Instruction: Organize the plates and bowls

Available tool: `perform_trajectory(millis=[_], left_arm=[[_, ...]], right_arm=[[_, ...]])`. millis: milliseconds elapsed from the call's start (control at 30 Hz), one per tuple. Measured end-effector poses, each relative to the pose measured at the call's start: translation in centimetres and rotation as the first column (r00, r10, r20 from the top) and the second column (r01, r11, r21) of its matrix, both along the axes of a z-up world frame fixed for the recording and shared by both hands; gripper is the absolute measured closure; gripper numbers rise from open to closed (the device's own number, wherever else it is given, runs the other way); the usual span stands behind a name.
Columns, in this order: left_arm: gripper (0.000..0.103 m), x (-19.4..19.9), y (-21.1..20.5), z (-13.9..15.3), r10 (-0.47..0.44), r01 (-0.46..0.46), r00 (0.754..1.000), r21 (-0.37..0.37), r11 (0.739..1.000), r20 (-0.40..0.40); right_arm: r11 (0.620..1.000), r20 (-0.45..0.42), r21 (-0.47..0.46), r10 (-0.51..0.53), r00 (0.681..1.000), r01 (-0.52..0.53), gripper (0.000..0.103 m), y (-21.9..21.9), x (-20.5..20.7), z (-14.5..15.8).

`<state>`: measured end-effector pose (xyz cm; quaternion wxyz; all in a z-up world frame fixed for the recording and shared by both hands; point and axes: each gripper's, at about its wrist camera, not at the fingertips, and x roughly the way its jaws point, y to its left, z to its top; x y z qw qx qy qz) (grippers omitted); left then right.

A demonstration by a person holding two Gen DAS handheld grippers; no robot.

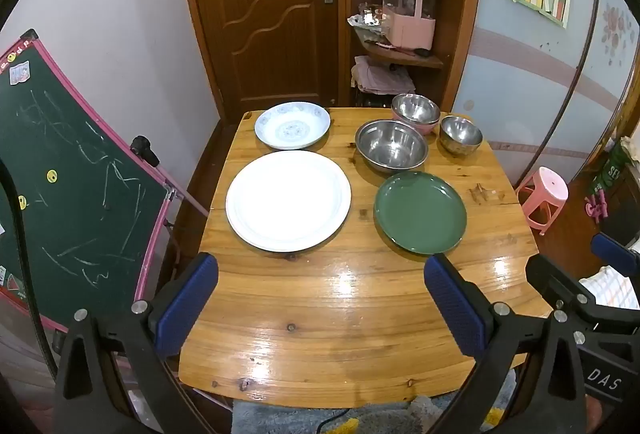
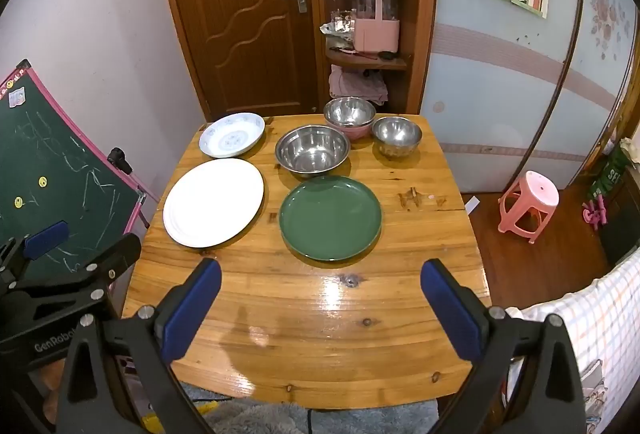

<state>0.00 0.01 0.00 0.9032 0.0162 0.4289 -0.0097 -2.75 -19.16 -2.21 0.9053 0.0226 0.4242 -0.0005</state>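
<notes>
While both grippers hung above the near edge of the wooden table (image 1: 340, 314), its whole lower half in each view lay bare and glossy, giving free room between the tools and the dishes. The left gripper (image 1: 320, 302) stood with its blue pads spread wide, holding nothing; the right gripper (image 2: 320, 298) was equally wide and empty.

The dishes filled the upper middle of both frames. Three plates were counted: the large white plate (image 1: 288, 200) left of centre, close to the table's left edge; the green plate (image 1: 420, 214) right of centre, apart from the white one; and the blue-patterned plate (image 1: 293, 125) at the far left corner, just beyond the white plate. Steel bowls numbered three: the big steel bowl (image 1: 391, 149), just beyond the green plate; a nested steel bowl (image 1: 415, 110) sitting in a pink bowl (image 1: 426, 128) at the far edge; and the small steel bowl (image 1: 461, 135) furthest right. To the right of the green plate the table was open up to its right edge.

At frame left leaned a green chalkboard (image 1: 60, 174); at right stood a pink stool (image 1: 544, 198).
</notes>
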Motion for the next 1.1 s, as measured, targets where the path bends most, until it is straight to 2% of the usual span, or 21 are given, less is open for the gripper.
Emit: perform_trajectory(millis=[1100], left_arm=[[0.001, 0.32, 0.03, -0.3, -0.001, 0.001, 1.0, -0.001, 1.0, -0.016]], right_arm=[[1.0, -0.004, 0.006, 0.002, 1.0, -0.002, 0.003, 0.3, 0.14, -0.31]])
